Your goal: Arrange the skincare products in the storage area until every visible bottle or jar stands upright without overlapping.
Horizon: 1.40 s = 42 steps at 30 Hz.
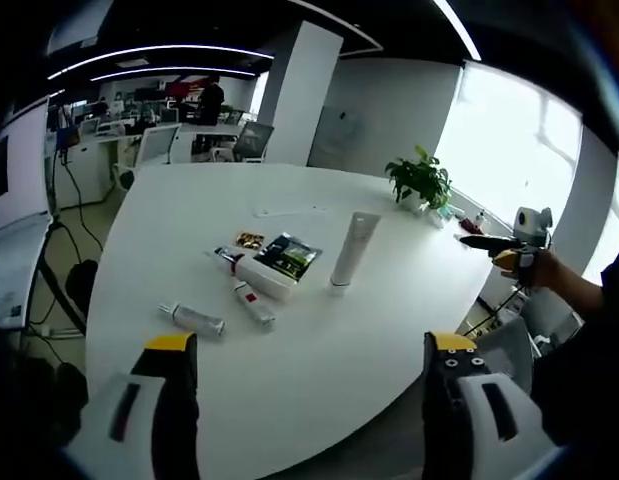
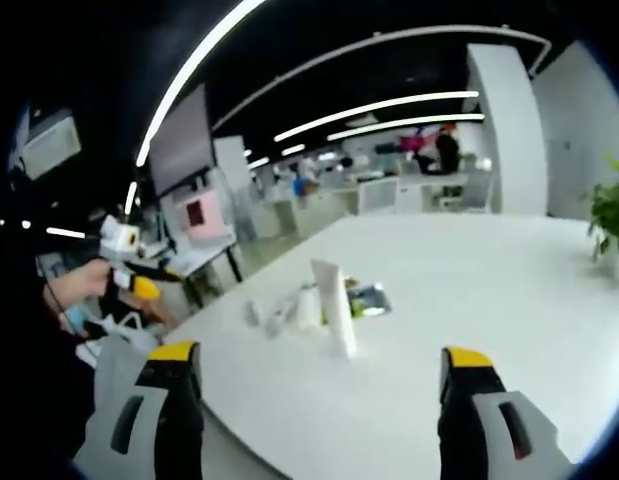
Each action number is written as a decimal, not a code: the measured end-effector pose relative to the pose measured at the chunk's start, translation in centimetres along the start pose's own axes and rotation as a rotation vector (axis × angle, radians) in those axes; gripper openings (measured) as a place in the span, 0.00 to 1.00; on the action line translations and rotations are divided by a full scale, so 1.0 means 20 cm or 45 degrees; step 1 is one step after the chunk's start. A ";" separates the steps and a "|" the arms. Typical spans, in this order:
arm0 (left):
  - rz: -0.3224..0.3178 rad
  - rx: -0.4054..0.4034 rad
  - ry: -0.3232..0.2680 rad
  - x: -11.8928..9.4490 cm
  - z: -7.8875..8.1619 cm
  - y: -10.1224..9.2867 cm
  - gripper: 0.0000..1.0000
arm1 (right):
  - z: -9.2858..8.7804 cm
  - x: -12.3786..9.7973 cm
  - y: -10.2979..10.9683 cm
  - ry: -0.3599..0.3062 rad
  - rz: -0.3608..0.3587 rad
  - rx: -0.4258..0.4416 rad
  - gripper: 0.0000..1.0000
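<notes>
Several skincare items sit mid-table in the left gripper view. A tall white tube (image 1: 351, 250) stands on its cap. A white bottle (image 1: 264, 276) lies on its side next to a dark sachet (image 1: 289, 257) and a small gold packet (image 1: 250, 240). A small tube with a red label (image 1: 256, 305) and a silver tube (image 1: 192, 319) also lie flat. My left gripper (image 1: 309, 400) is open and empty, short of the table's near edge. My right gripper (image 2: 319, 400) is open and empty, facing the standing tube (image 2: 334, 305) and the cluster (image 2: 289, 308) from the other side.
The round white table (image 1: 319, 370) has a potted plant (image 1: 421, 180) and small items at its far edge. A hand holds the right gripper (image 1: 499, 245) off the table's right side; the left gripper (image 2: 139, 275) shows at the left. Desks and chairs stand behind.
</notes>
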State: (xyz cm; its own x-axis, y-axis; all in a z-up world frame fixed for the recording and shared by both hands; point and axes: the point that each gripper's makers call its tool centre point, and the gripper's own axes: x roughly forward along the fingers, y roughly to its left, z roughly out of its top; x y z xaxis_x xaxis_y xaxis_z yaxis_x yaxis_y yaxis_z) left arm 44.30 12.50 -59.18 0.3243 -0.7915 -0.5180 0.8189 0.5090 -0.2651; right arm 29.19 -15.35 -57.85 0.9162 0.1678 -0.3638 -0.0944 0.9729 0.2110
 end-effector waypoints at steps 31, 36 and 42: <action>-0.063 -0.181 0.150 0.38 0.09 0.04 0.77 | -0.07 -0.06 -0.10 0.000 -0.078 0.104 0.92; -0.089 -0.233 0.160 0.48 0.13 0.05 0.75 | -0.08 -0.04 -0.13 0.009 -0.095 0.117 0.92; -0.083 -0.266 0.199 0.57 0.13 0.07 0.73 | -0.09 -0.02 -0.16 0.019 -0.106 0.133 0.92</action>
State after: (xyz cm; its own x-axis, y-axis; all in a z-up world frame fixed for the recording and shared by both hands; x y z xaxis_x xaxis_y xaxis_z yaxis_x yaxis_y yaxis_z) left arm 50.30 3.35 -63.38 0.1838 -0.7715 -0.6091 0.7151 0.5301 -0.4557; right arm 28.42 -18.33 -60.01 0.9133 0.0906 -0.3970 0.0230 0.9619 0.2724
